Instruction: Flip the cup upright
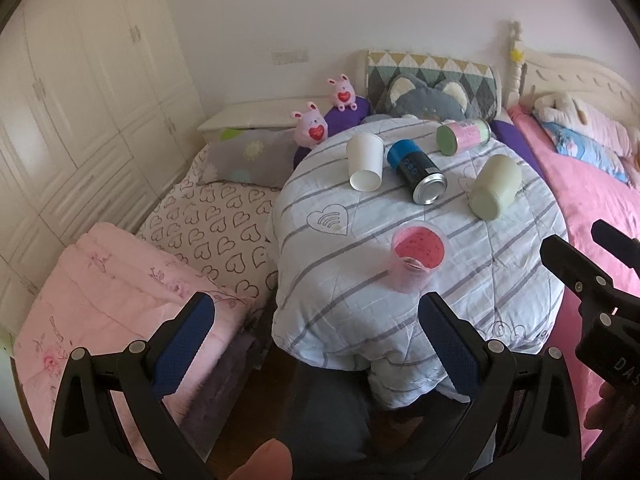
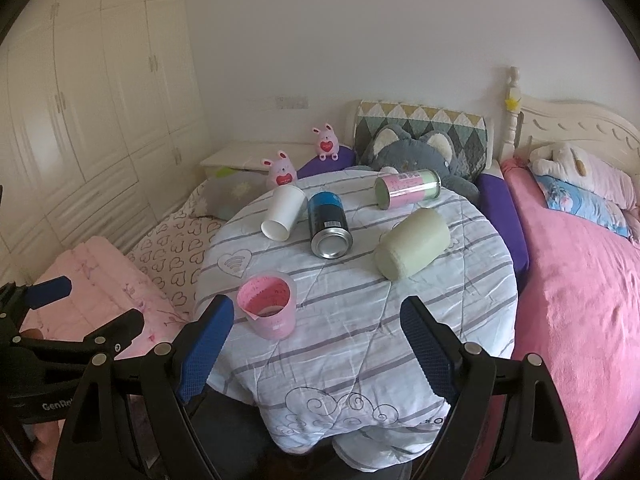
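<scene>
A pink measuring cup (image 1: 416,262) (image 2: 270,306) stands upright near the front of a round table under a striped quilt (image 1: 360,312) (image 2: 360,320). Behind it lie on their sides a white paper cup (image 1: 364,162) (image 2: 282,213), a blue and black can (image 1: 418,170) (image 2: 328,224), a pale green cup (image 1: 496,186) (image 2: 414,244) and a pink and green tin (image 1: 464,136) (image 2: 408,188). My left gripper (image 1: 316,344) is open and empty, held at the table's front left edge. My right gripper (image 2: 316,344) is open and empty, in front of the table.
A bed with a pink blanket (image 2: 580,280) lies right of the table. A heart-print mattress (image 1: 208,232) and a folded pink quilt (image 1: 100,292) lie to the left. Plush toys (image 2: 416,152) and pillows sit behind the table. White wardrobes (image 2: 80,120) line the left wall.
</scene>
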Tool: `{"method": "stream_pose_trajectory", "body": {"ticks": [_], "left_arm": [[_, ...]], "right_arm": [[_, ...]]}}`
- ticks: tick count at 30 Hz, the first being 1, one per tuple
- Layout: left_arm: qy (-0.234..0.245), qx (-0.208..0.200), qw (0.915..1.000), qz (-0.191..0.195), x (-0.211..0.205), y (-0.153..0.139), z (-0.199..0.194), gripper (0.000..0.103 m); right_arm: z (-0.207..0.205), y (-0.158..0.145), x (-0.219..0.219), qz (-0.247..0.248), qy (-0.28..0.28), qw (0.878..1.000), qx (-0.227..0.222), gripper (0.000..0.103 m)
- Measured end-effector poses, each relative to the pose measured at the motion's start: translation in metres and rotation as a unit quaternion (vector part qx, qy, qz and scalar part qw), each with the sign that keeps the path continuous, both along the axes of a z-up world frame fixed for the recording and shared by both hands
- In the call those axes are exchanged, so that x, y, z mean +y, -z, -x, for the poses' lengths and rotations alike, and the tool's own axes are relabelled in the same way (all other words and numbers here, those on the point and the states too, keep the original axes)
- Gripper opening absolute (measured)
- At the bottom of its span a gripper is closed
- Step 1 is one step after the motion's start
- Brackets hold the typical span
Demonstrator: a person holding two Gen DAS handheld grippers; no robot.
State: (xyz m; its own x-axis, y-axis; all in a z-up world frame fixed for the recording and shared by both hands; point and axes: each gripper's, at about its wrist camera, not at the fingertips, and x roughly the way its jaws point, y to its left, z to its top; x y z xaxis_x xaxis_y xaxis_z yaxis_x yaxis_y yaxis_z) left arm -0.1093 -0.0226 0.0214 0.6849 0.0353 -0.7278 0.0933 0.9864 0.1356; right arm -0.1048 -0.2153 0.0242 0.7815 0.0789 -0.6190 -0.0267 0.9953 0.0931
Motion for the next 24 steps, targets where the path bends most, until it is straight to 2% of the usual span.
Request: {"method": "stream_pose_trajectory", "body": {"ticks": [24], "left_arm": [[0.007,0.013,0.9999,0.006,0.0020,0.0045,0.0018,0.103]], "right_arm": [[0.0031,0.0037,-0.0053,-0.009,0.006,1.000,0.006,0.087]]}}
